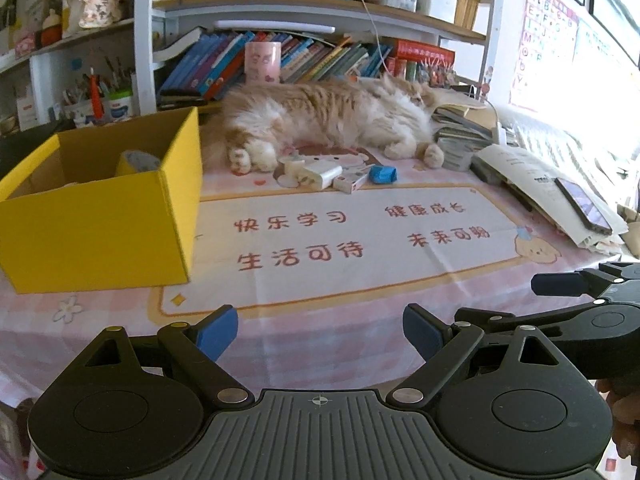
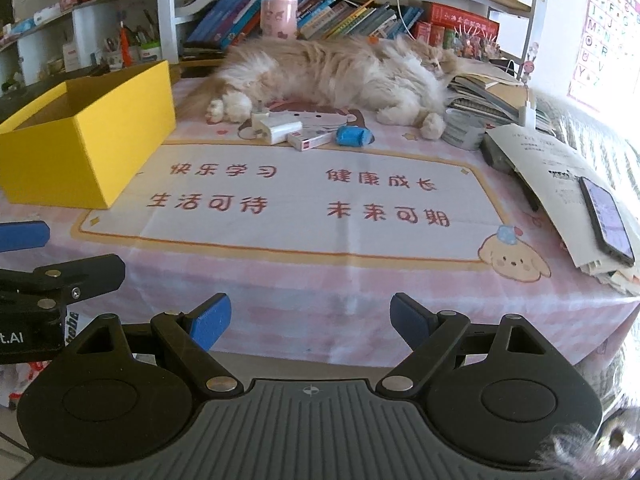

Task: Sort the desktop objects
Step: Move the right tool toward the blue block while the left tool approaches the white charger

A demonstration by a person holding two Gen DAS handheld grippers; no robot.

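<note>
A yellow box [image 1: 100,216] [image 2: 88,136] stands open at the desk's left, with a roll of tape [image 1: 138,162] inside. Near the cat's paws lie a white charger [image 1: 320,174] [image 2: 276,126], a small white carton with a red mark [image 1: 352,182] [image 2: 310,140] and a blue object [image 1: 383,174] [image 2: 352,136]. My left gripper [image 1: 320,332] hovers open and empty over the desk's near edge. My right gripper [image 2: 310,322] is open and empty too, beside the left one; its arm [image 1: 568,320] shows at the right of the left wrist view.
An orange and white cat [image 1: 332,116] [image 2: 332,76] lies across the back of the desk. A phone [image 1: 584,204] [image 2: 608,220] rests on stacked papers at the right. Shelves of books, a pink cup [image 1: 262,62] and pen holders stand behind. A pink printed mat [image 2: 304,200] covers the desk.
</note>
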